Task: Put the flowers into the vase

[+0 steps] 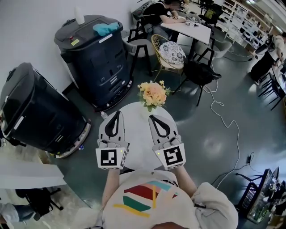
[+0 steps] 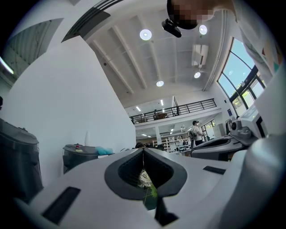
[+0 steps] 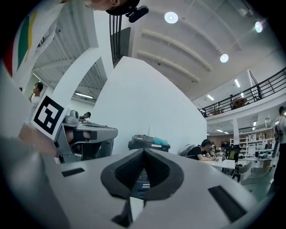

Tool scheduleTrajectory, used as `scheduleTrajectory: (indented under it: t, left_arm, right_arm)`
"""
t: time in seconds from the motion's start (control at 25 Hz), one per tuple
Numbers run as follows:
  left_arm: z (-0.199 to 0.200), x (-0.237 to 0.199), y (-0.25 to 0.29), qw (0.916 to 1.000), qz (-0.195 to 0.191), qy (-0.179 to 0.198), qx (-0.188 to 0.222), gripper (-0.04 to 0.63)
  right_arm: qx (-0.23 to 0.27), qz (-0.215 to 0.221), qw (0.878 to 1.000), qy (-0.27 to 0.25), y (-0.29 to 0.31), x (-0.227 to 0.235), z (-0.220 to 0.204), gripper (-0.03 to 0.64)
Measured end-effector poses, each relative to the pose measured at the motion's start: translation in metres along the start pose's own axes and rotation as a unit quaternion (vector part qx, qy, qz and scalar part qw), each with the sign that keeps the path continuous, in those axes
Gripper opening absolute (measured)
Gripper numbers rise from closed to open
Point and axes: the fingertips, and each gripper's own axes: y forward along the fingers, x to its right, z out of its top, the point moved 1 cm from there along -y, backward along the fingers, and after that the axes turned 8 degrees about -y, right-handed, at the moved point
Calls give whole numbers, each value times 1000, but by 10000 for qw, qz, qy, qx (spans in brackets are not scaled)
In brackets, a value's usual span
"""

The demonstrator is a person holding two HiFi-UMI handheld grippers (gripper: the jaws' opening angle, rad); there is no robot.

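A bunch of peach and cream flowers (image 1: 153,94) with green leaves stands upright at the far edge of the small round white table (image 1: 136,143). What holds the bunch is hidden under the blooms. My left gripper (image 1: 117,113) and right gripper (image 1: 152,117) hover side by side over the table, pointing toward the flowers, a little short of them. Both are shut with nothing between the jaws. In the left gripper view the jaws (image 2: 143,150) meet at the tip, and a bit of flower and leaf (image 2: 145,180) shows through the hollow behind them. The right gripper (image 3: 143,151) is likewise closed.
Two large dark wheeled machines (image 1: 96,58) (image 1: 31,112) stand to the left of the table by the white wall. Beyond the flowers are a wicker chair (image 1: 170,53) and a black chair (image 1: 199,71). A white cable (image 1: 225,118) lies on the floor at right. A person (image 1: 165,11) sits at a far desk.
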Motion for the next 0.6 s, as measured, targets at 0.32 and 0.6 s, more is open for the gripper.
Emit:
scheduleTrajectory:
  t: [0.32, 0.6]
  left_arm:
    - [-6, -18, -10, 9997, 206, 40, -130, 8]
    - [-6, -26, -13, 9996, 243, 35, -121, 8]
  right_arm:
    - [-59, 196, 9997, 132, 5, -8, -4, 14]
    - [0, 292, 9995, 136, 15, -16, -2, 14]
